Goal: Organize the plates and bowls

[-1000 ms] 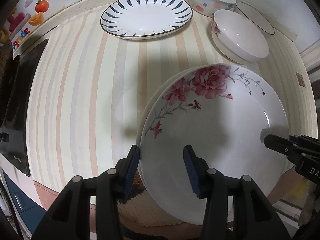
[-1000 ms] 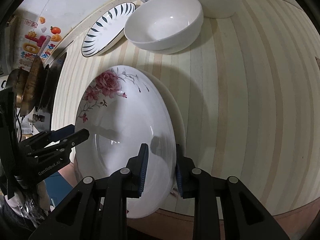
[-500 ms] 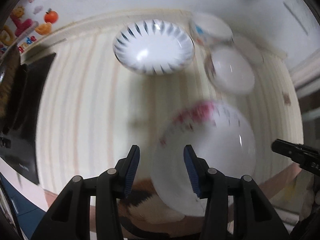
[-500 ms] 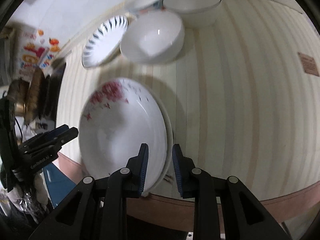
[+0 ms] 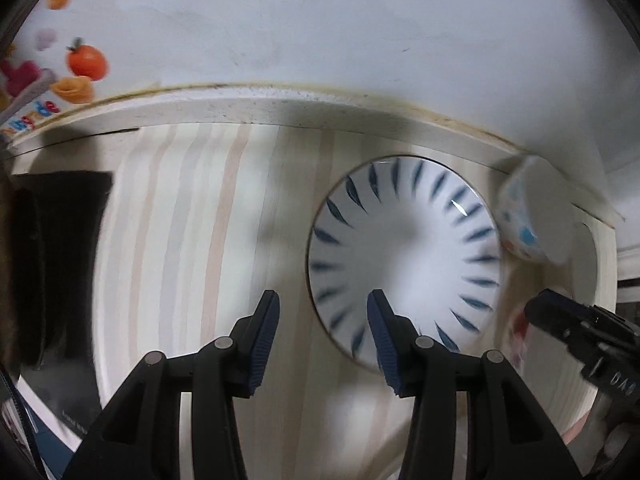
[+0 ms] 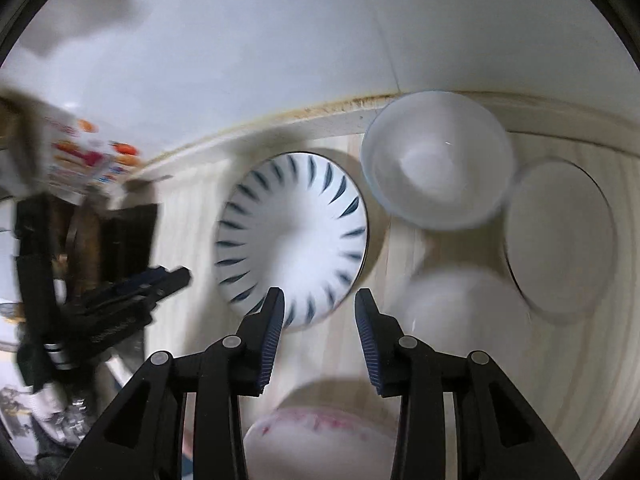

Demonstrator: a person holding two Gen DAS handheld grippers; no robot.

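Grippers both empty, jaws apart: left gripper (image 5: 323,316) at near-left rim of blue-petal plate (image 5: 404,256), right gripper (image 6: 319,312) at its near rim. Plate flat on striped counter (image 5: 192,240), near back ledge. Dotted bowl (image 5: 528,216) touches or nearly touches plate's right edge; white bowl (image 6: 436,164) and two more bowls crowd right. Floral plate (image 6: 320,444) sits near edge, below right gripper. Judgement: plate is next pick. Straddle rim, one finger under lip; close firmly; lift clear of bowls before swinging toward floral stack.
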